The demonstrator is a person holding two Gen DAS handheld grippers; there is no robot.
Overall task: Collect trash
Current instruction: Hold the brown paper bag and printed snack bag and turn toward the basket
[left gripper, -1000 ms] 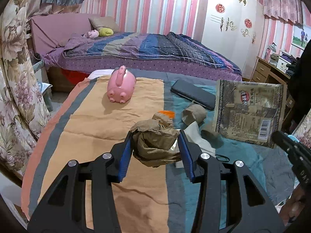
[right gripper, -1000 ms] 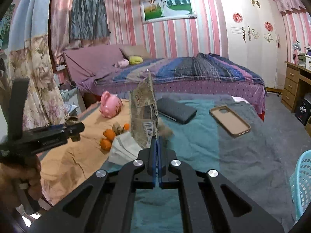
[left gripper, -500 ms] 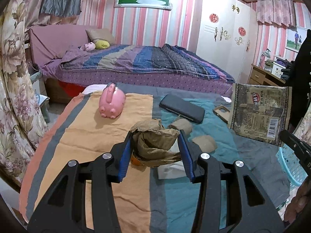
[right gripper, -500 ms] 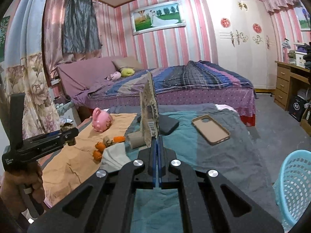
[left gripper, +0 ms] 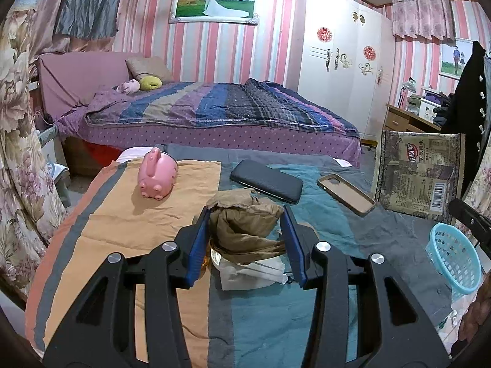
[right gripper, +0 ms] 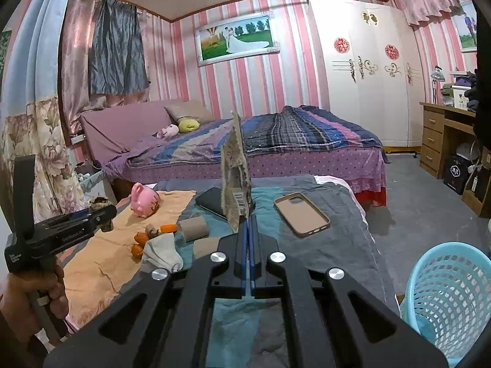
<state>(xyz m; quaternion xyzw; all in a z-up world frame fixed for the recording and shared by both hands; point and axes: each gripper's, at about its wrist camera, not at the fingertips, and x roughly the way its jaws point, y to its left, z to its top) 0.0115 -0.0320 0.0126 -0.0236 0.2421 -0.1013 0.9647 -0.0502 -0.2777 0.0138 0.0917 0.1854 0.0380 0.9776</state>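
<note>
My left gripper is shut on a crumpled brown paper bag and holds it above the covered table. My right gripper is shut on a flat printed snack wrapper, held upright on edge; the wrapper also shows at the right of the left wrist view. A light blue mesh basket stands on the floor at the lower right, and shows in the left wrist view. On the table lie a crumpled white tissue, orange peel pieces and a cardboard roll.
A pink piggy bank, a dark case and a tan phone case lie on the table cloth. A bed stands behind the table. A wooden desk is at the right.
Both grippers have risen and pulled back from the table, each keeping its hold. The blue basket has come into both views at the right.
</note>
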